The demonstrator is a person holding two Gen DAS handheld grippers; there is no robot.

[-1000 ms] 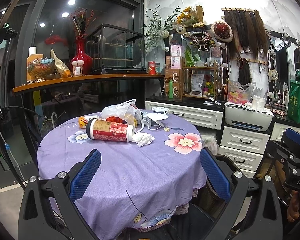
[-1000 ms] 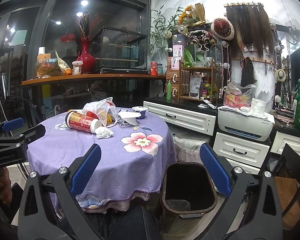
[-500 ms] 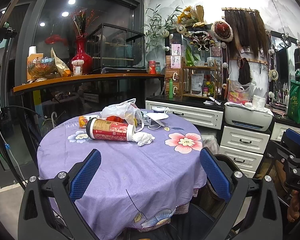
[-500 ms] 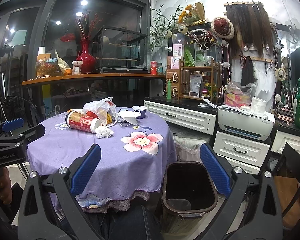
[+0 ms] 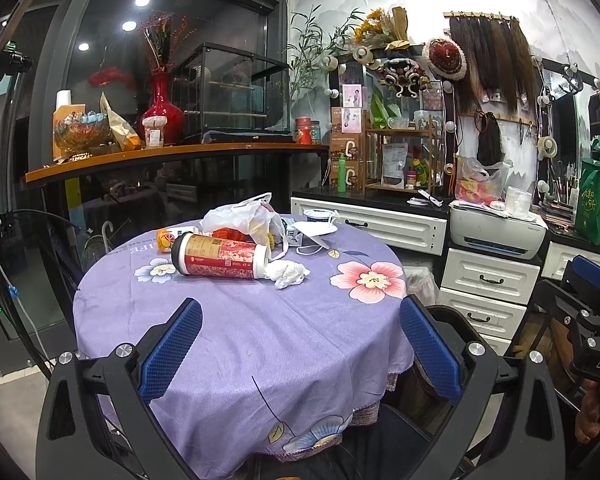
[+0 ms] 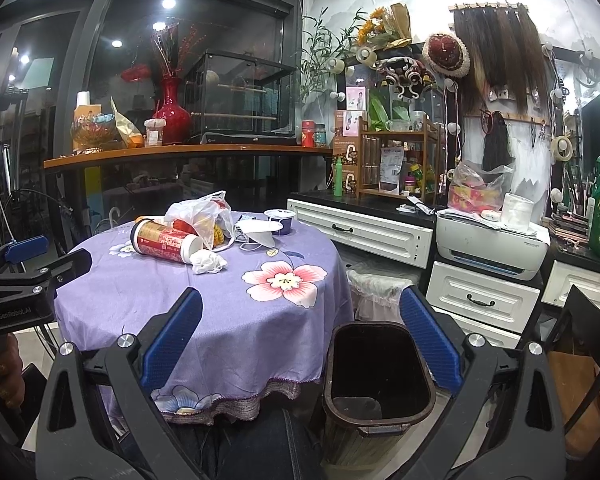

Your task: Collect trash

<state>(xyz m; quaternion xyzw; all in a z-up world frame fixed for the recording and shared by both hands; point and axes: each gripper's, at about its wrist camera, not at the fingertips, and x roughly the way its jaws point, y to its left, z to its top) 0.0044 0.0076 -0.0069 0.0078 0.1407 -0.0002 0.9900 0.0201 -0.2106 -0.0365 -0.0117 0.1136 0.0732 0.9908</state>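
Observation:
A round table with a purple flowered cloth [image 5: 260, 340] [image 6: 228, 312] holds trash at its far side: a red canister lying on its side [image 5: 220, 256] [image 6: 166, 242], a crumpled white tissue [image 5: 288, 274] [image 6: 208, 262], a white plastic bag [image 5: 244, 218] [image 6: 198, 212], a white face mask [image 5: 314, 230] [image 6: 258, 234] and a small cup [image 6: 280, 220]. A dark empty bin [image 6: 376, 380] stands on the floor right of the table. My left gripper [image 5: 300, 348] is open and empty, short of the trash. My right gripper [image 6: 300, 344] is open and empty above the table edge and bin.
White drawers with a printer [image 5: 496, 232] [image 6: 492, 244] stand at the right. A wooden counter with a red vase [image 5: 162, 112] runs behind the table. A dark chair [image 6: 580, 360] stands at the right of the bin.

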